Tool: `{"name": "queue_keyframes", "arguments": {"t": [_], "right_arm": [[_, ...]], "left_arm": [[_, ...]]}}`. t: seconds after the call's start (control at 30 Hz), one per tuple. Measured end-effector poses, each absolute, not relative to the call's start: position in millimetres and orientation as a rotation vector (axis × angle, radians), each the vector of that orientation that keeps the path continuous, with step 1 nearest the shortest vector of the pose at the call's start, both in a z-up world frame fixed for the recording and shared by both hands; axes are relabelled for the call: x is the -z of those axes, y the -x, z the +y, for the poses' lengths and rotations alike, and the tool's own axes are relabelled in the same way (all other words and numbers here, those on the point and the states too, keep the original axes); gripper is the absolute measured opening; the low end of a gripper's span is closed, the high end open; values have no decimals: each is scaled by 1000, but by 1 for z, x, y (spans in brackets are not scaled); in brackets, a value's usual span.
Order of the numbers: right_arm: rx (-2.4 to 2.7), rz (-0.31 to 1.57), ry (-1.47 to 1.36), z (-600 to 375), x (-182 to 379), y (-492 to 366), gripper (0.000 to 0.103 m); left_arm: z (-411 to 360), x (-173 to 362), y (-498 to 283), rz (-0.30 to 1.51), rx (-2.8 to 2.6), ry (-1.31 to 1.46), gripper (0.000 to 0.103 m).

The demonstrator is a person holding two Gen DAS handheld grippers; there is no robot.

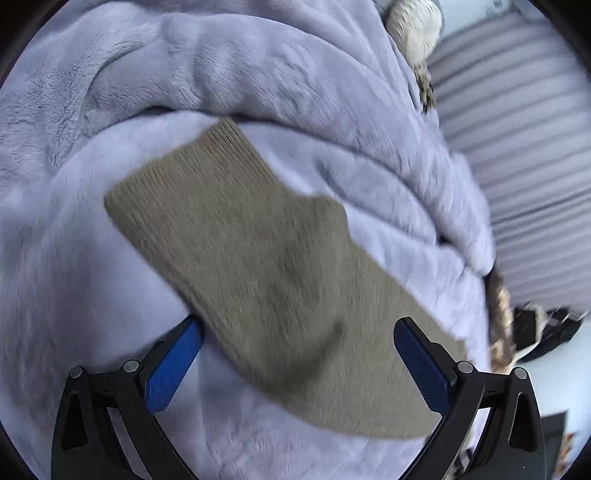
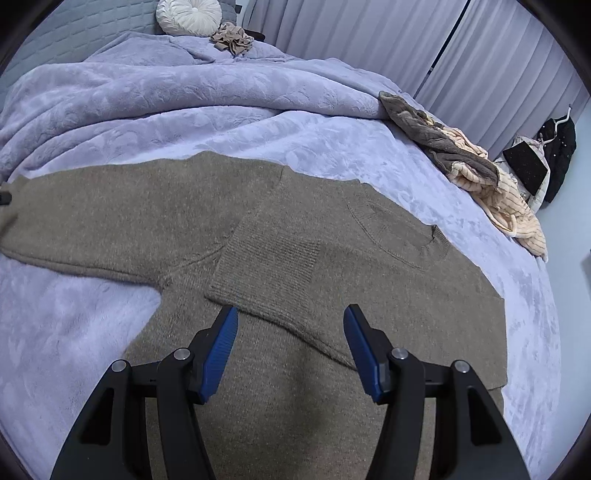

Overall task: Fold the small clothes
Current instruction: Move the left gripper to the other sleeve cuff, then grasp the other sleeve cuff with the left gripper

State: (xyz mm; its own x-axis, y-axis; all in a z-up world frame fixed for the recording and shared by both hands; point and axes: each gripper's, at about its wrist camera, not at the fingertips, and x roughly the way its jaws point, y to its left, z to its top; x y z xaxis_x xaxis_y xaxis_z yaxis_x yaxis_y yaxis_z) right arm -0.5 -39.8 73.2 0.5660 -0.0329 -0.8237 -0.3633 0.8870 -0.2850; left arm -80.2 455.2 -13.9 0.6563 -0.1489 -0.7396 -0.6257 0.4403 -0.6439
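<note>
Left tongs [image 1: 297, 334]: angled steeply down over the sleeve [image 1: 266, 266] of the sweater [image 2: 280, 258], blue pads spread wide, the left pad just beside the sleeve's edge, the right pad over the cloth near its far edge; nothing clamped. View blurred, so contact with the knit not certain.

Right tongs [image 2: 290, 323]: tilted down above the sweater's body, pads parted about halfway, empty, tips close to the cuff of the folded-in sleeve [image 2: 273, 266]; contact not clear.

Sweater: olive-brown knit, spread flat on the bed [image 2: 480, 229]. One sleeve folded across the chest, ribbed cuff nearest the right tongs; the other stretched out toward the left edge of the right view. Collar toward the right.

Blanket [image 2: 184, 110]: lilac plush, covering the bed under the sweater, bunched in thick folds beyond it.

Heap of clothes [image 2: 476, 173]: grey and cream, on the right edge of the bed, well apart from the sweater.

Crumpled tan cloth [image 2: 232, 38] and round white cushion [image 2: 188, 14]: at the far end of the bed.

Curtains [image 2: 369, 29]: pale, pleated, behind the bed; dark garments [image 2: 559, 147] hanging at far right.
</note>
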Motion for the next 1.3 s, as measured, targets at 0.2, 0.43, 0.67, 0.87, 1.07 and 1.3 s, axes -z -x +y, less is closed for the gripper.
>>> {"name": "queue_keyframes", "arguments": {"t": [0.2, 0.43, 0.67, 0.87, 1.07, 1.3], "right_arm": [[-198, 980, 483, -40, -63, 5, 64], [-195, 991, 503, -36, -59, 9, 64], [-202, 982, 515, -31, -61, 15, 64], [-217, 988, 545, -21, -56, 22, 64], [-198, 984, 531, -32, -61, 21, 64], [-128, 1012, 488, -65, -58, 18, 64]], "left_arm": [[482, 19, 77, 762, -330, 1139, 51], [478, 32, 82, 739, -260, 1171, 31], [480, 45, 115, 586, -152, 1300, 49], [486, 34, 84, 627, -162, 1232, 11], [482, 7, 110, 585, -195, 1185, 11], [458, -45, 101, 710, -364, 916, 12]]}}
